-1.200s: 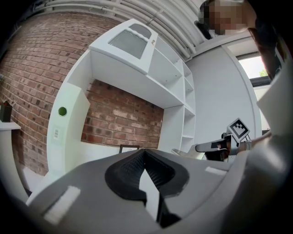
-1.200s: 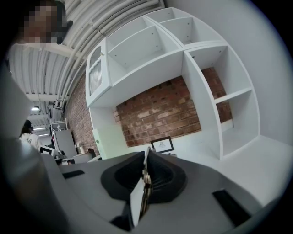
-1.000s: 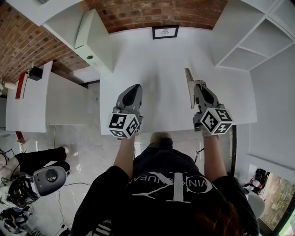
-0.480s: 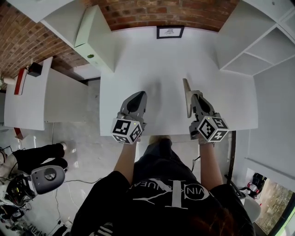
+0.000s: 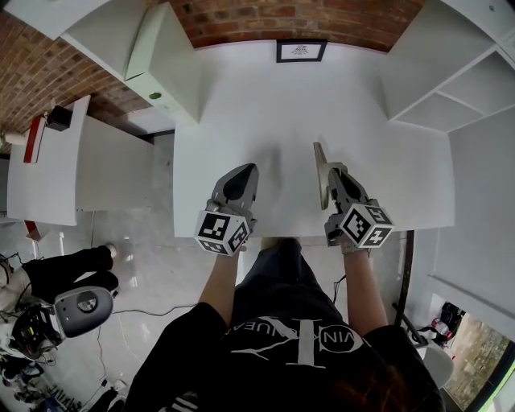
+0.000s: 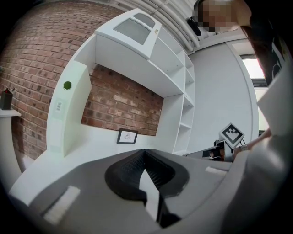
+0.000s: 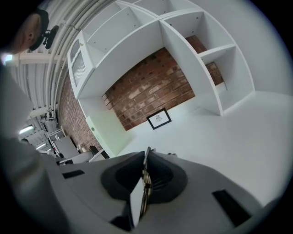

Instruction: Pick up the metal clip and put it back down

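The white desk (image 5: 265,113) takes up the middle of the head view, and the framed picture (image 5: 301,51) stands at its far edge against the brick wall (image 5: 241,20). To the right of the picture a white shelf unit (image 5: 451,72) with open compartments rises off the desk. To the left of the picture stands a tall white cabinet (image 5: 165,60) bearing a small green dot (image 5: 155,95). On the side of the desk opposite the picture is the person in a dark printed shirt (image 5: 282,338), both forearms reaching over the near edge.

The left gripper (image 5: 243,171) is over the near part of the desk, down and left of the picture, and points toward it. In the left gripper view its fingers (image 6: 158,171) are clenched, with nothing between them. The right gripper (image 5: 333,173) is level with it, down and slightly right of the picture, and also points toward it.

The metal clip (image 5: 319,165) is in the right gripper: a thin, flat, pale piece held on edge, its free end sticking out past the fingertips on the picture's side. In the right gripper view the fingers (image 7: 162,176) are closed tight on it, and the clip (image 7: 145,176) runs as a narrow strip up the seam between them. Whether its lower edge touches the desk cannot be told from any view.
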Available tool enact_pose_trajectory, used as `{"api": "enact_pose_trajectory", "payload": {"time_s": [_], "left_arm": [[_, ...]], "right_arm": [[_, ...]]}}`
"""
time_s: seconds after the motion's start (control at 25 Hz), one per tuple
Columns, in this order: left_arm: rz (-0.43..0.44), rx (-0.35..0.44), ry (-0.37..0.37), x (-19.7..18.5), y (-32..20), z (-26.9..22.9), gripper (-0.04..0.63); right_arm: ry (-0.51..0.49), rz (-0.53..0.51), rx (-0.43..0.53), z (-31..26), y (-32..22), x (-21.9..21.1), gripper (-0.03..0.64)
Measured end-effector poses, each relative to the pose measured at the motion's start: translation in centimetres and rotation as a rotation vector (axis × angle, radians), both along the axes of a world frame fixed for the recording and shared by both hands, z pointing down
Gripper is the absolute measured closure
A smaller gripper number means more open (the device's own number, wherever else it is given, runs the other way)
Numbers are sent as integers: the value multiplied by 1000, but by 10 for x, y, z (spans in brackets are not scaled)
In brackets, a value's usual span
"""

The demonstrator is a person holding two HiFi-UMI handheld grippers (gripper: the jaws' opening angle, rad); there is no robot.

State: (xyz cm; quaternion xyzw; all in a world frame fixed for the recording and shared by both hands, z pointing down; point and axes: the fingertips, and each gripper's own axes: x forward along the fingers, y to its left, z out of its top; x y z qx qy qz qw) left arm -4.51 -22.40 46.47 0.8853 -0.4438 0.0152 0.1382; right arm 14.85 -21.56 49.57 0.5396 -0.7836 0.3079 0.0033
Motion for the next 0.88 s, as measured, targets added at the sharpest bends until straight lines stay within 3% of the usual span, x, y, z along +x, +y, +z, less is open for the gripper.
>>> {"api": "enact_pose_trajectory", "payload": {"time_s": [0.88], "left_arm": [[-9,-33,-6,6,4,17,584]], "right_arm": [[-128,26,-98,41,-7,-3,589]]}}
